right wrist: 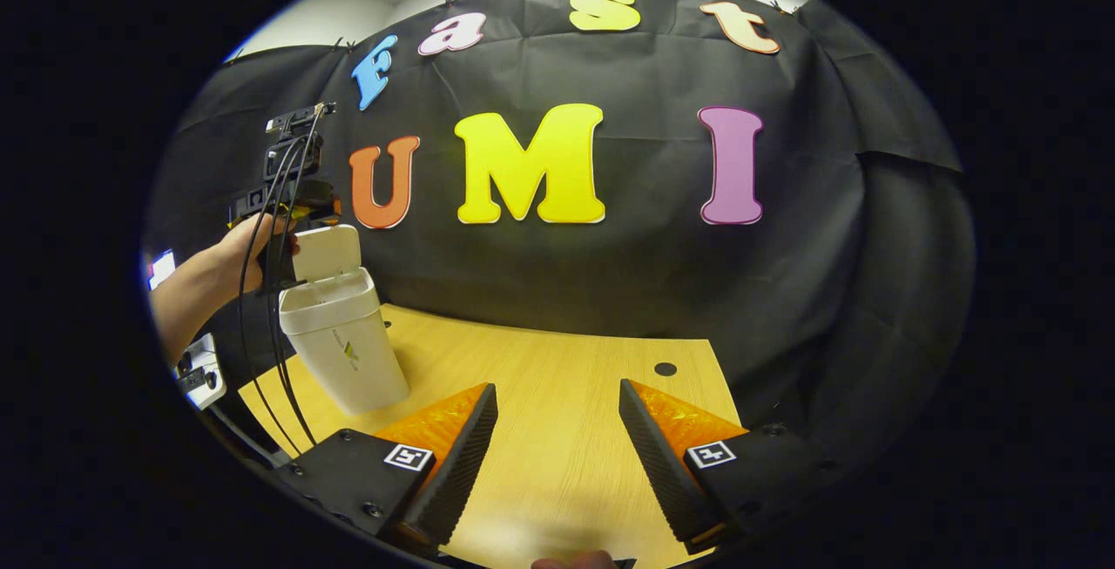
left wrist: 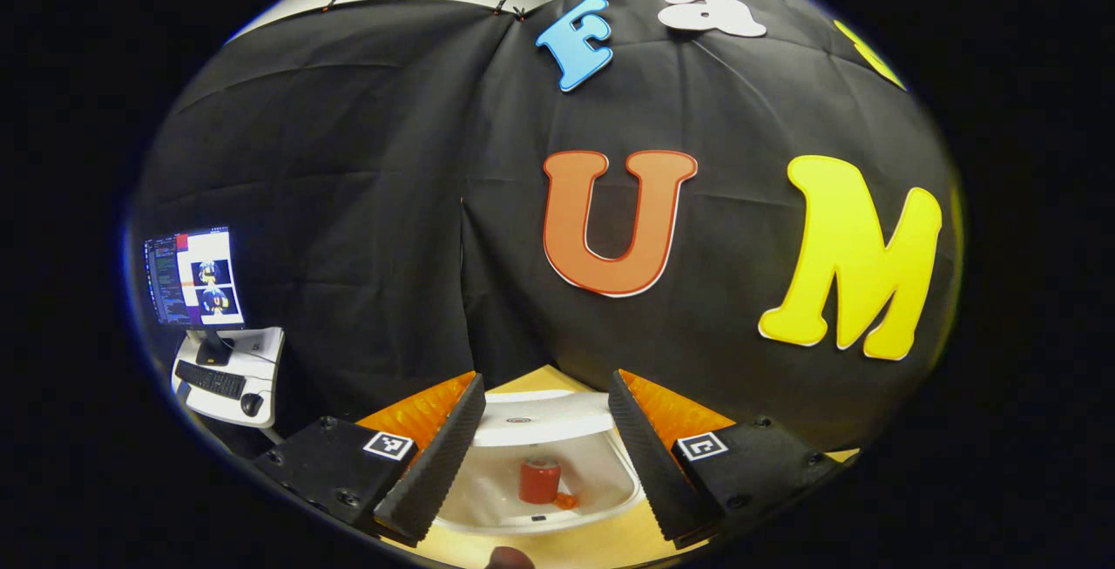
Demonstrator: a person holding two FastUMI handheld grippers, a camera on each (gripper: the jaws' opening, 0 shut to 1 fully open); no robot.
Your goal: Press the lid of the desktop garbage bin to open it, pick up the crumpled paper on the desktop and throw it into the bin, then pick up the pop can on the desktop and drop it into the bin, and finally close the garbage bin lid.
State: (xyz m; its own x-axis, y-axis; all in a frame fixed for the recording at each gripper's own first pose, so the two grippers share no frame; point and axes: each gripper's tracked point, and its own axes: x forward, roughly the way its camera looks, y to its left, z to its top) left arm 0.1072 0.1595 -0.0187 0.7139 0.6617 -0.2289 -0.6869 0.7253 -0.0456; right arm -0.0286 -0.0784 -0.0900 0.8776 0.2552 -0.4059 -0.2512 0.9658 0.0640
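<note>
The white desktop bin (left wrist: pixel 601 482) lies straight below my left gripper (left wrist: pixel 546 382), with its lid (left wrist: pixel 540 425) standing up at the far side. A red pop can (left wrist: pixel 539 482) stands upright on the bin's bottom, seen between the open, empty fingers. In the right gripper view the bin (right wrist: pixel 348 351) stands at the table's left end with its lid (right wrist: pixel 327 253) raised. A hand (right wrist: pixel 239 255) holds the left gripper just above and behind the bin. My right gripper (right wrist: pixel 557 390) hovers open over the bare wooden table (right wrist: pixel 557 456), well right of the bin.
Black cables (right wrist: pixel 279 351) hang from the left gripper down past the bin. The tabletop has a small round hole (right wrist: pixel 665 369) near its back right corner. A side desk (left wrist: pixel 261 360) with a monitor (left wrist: pixel 193 277) and keyboard (left wrist: pixel 211 380) stands off to the left.
</note>
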